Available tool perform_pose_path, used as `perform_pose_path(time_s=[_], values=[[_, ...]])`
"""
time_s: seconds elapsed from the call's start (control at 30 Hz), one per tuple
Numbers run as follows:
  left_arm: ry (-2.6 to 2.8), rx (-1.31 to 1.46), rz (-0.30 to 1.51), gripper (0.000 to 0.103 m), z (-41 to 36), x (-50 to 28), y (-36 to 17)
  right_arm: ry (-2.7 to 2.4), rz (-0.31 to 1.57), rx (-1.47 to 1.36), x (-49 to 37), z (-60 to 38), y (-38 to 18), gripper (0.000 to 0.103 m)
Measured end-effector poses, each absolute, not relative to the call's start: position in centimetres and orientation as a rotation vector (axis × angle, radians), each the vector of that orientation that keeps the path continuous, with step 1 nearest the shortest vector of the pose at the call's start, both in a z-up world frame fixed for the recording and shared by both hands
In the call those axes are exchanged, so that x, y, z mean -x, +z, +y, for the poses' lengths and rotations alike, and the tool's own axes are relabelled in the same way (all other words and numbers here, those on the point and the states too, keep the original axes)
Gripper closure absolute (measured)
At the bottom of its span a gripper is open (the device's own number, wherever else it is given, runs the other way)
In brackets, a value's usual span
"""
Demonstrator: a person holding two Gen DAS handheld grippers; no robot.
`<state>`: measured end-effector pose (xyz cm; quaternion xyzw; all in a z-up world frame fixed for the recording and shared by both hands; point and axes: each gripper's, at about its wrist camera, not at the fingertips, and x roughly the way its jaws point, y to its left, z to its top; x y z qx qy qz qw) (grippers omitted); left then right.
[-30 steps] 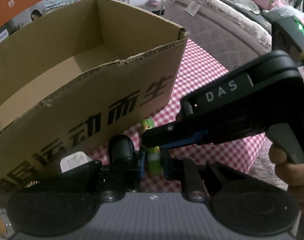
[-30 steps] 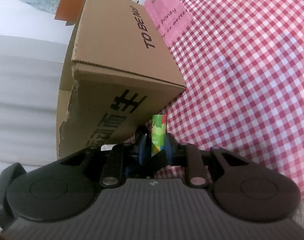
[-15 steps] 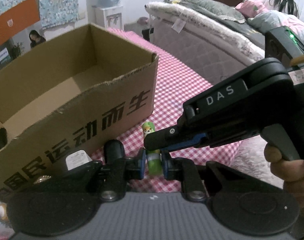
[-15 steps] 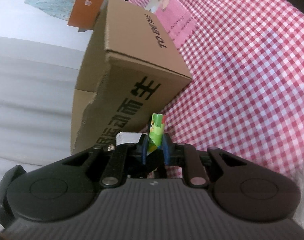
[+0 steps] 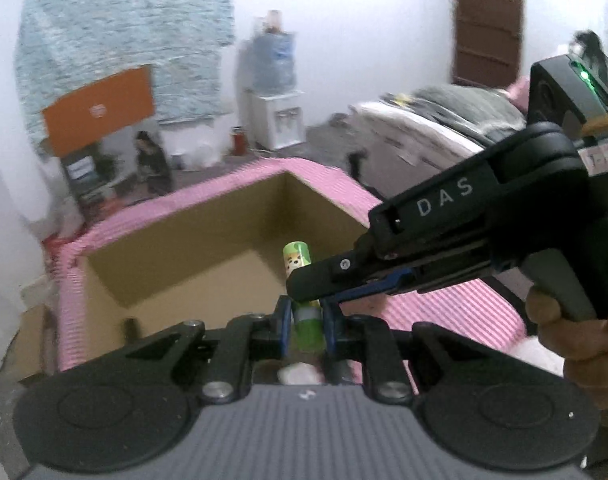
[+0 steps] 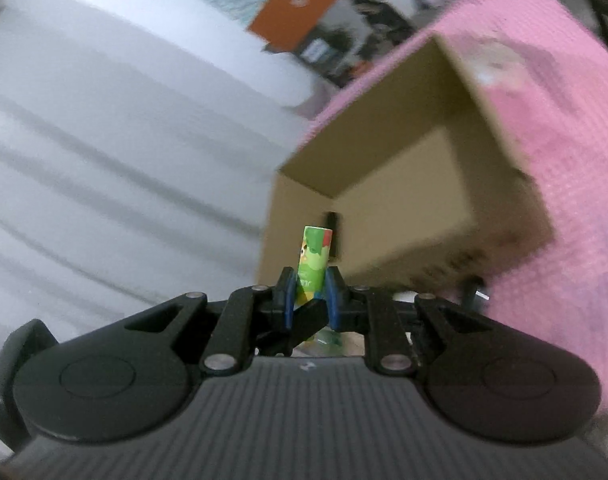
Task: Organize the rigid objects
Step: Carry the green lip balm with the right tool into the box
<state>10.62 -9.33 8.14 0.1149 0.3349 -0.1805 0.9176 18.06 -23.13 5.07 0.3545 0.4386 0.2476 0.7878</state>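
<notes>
It was a lived-in home bedroom: a bed [image 5: 444, 120] heaped with bedding, a water dispenser [image 5: 273, 92] against the white wall, and a brown door [image 5: 488, 20].

Tube [image 5: 298, 264] up between both sets of jaws, above the near edge of the open box [image 5: 183, 256]. Box on the desk [image 5: 464, 304]; small dark item [image 5: 131, 326] inside. Behind, water dispenser [image 5: 273, 120]; bed [image 5: 436, 120] off right.

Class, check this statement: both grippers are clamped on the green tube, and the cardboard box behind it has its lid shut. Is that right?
One detail is wrong. The cardboard box is open, its inside visible in the left wrist view. Both the left gripper and right gripper do clamp the green tube.
</notes>
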Motion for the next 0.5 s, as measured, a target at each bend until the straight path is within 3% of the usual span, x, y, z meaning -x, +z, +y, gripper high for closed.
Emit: perform_pose_path(time_s=[0.17, 0.5], values=[[-0.297, -0.2, 0.775, 0.085, -5.7, -14.8, 9.0, 0.594, 1.056, -0.728, -23.6, -18.7, 5.9, 0.088], [-0.245, -0.163, 1.034, 0.086, -0.5, -21.9, 3.4, 0.56, 1.372, -0.74, -30.9, -14.2, -0.9, 0.088]])
